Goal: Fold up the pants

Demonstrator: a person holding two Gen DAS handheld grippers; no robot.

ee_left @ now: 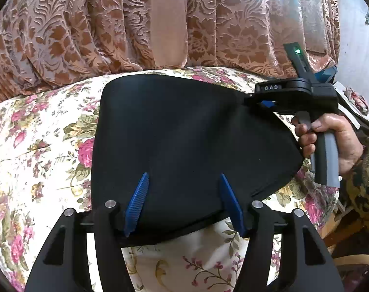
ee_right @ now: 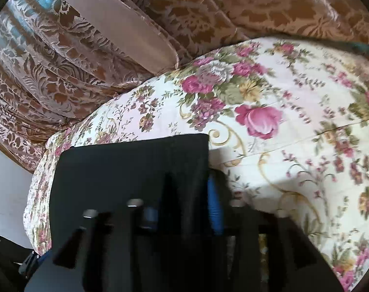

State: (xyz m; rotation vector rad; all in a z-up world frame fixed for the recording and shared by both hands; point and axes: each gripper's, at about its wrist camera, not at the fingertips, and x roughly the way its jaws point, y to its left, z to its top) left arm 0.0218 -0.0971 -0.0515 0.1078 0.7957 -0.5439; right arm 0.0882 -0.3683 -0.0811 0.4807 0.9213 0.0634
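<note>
Lying on the flowered bed point(ee_left: 33, 126), the black pants point(ee_left: 179, 131) are already folded into a compact flat block near its middle. The left claw point(ee_left: 183, 204) stands wide over the near edge of the pants, pads not pressing. The right claw point(ee_right: 184, 209) is blurred at the right edge of the pants; its state I cannot tell. Probably only a last fold or smoothing remains.

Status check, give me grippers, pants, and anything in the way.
Left gripper open over black fabric pants. Right gripper at pants' far corner, grip unclear. Pants folded on floral bedspread. Nothing blocking.
</note>
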